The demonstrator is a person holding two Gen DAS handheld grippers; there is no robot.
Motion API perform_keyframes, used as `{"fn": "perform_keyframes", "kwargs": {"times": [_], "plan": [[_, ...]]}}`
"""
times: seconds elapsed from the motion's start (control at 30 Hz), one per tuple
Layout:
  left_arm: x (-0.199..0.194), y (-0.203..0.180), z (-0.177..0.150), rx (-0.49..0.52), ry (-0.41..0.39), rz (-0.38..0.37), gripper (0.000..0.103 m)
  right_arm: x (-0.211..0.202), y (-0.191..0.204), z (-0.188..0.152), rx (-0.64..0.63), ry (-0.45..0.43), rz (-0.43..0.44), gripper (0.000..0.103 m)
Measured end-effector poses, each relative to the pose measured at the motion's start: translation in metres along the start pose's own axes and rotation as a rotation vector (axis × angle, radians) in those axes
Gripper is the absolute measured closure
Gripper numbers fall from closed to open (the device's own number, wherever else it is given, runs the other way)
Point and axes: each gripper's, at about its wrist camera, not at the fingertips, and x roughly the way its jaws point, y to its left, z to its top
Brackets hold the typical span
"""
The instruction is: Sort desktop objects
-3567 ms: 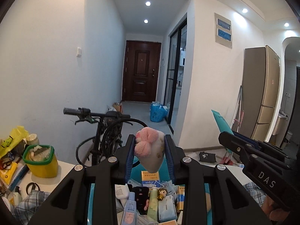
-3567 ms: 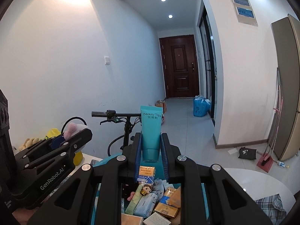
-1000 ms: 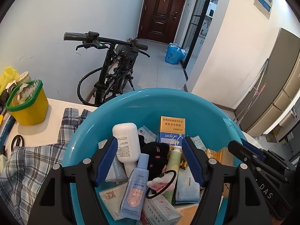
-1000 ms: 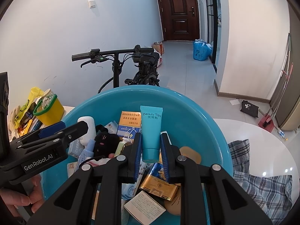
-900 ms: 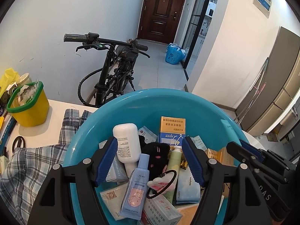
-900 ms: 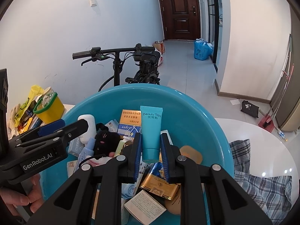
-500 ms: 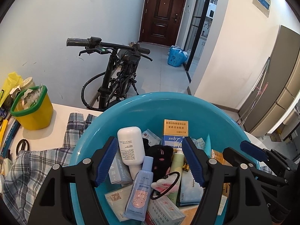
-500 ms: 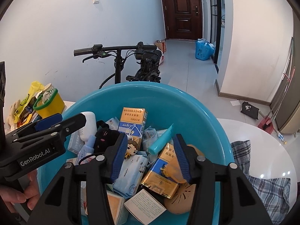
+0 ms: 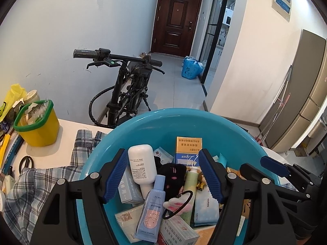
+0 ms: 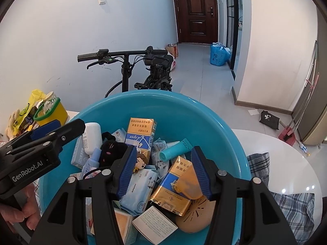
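L wrist view: my left gripper (image 9: 162, 174) hung wide apart over the blue basin (image 9: 143, 122), nothing between the pads; white bottle (image 9: 142, 164) and pink hair tie (image 9: 176, 202) lay below.

R wrist view: my right gripper (image 10: 163, 172) had just been opening, jaws empty. Teal tube (image 10: 175, 150) lay loose in the basin amid boxes and packs.
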Motion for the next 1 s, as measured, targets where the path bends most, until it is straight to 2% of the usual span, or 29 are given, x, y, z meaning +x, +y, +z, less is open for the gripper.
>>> {"fn": "perform_keyframes", "kwargs": {"times": [0.13,0.17,0.2,0.23,0.33,0.4,0.47,0.6,0.63,0.67,0.7,0.73,0.77,0.9,1.0], "plan": [[-0.006,0.000,0.001,-0.008,-0.029,-0.015,0.029,-0.003,-0.002,0.001,0.004,-0.008,-0.003,0.049],[-0.009,-0.001,0.001,-0.001,-0.044,-0.015,0.027,-0.004,-0.002,0.001,0.005,-0.012,-0.006,0.049],[-0.013,-0.003,0.002,0.010,-0.066,-0.013,0.018,-0.006,-0.003,0.002,0.009,-0.022,-0.011,0.049],[-0.017,-0.004,0.002,0.020,-0.089,-0.014,0.015,-0.009,-0.004,0.002,0.015,-0.036,-0.015,0.049],[-0.032,-0.007,0.003,0.041,-0.162,-0.021,0.015,-0.021,-0.004,0.005,0.024,-0.090,-0.038,0.048],[-0.038,-0.007,0.004,0.035,-0.191,-0.030,0.015,-0.029,-0.002,0.006,0.008,-0.137,-0.110,0.041],[-0.042,-0.006,0.006,0.032,-0.212,-0.030,0.015,-0.038,-0.001,0.007,-0.007,-0.181,-0.139,0.036],[-0.051,-0.002,0.008,0.004,-0.266,0.084,0.009,-0.052,0.002,0.011,-0.007,-0.238,-0.103,0.014],[-0.055,0.000,0.008,-0.001,-0.290,0.090,0.009,-0.055,0.004,0.011,-0.012,-0.264,-0.122,0.010],[-0.059,0.001,0.009,-0.006,-0.308,0.094,0.009,-0.058,0.006,0.011,-0.021,-0.290,-0.157,0.000],[-0.061,0.002,0.009,-0.005,-0.316,0.097,0.007,-0.060,0.008,0.011,-0.037,-0.312,-0.194,0.000],[-0.064,0.002,0.010,0.000,-0.324,0.099,0.000,-0.061,0.010,0.011,-0.052,-0.327,-0.224,0.000],[-0.066,0.002,0.011,0.006,-0.335,0.101,0.000,-0.063,0.011,0.012,-0.060,-0.339,-0.235,0.000],[-0.085,-0.002,0.011,0.009,-0.407,0.106,0.000,-0.073,0.012,0.014,-0.042,-0.376,-0.156,0.000],[-0.102,-0.004,0.010,0.025,-0.461,0.052,0.000,-0.080,0.014,0.016,-0.036,-0.399,-0.138,0.000]]}}
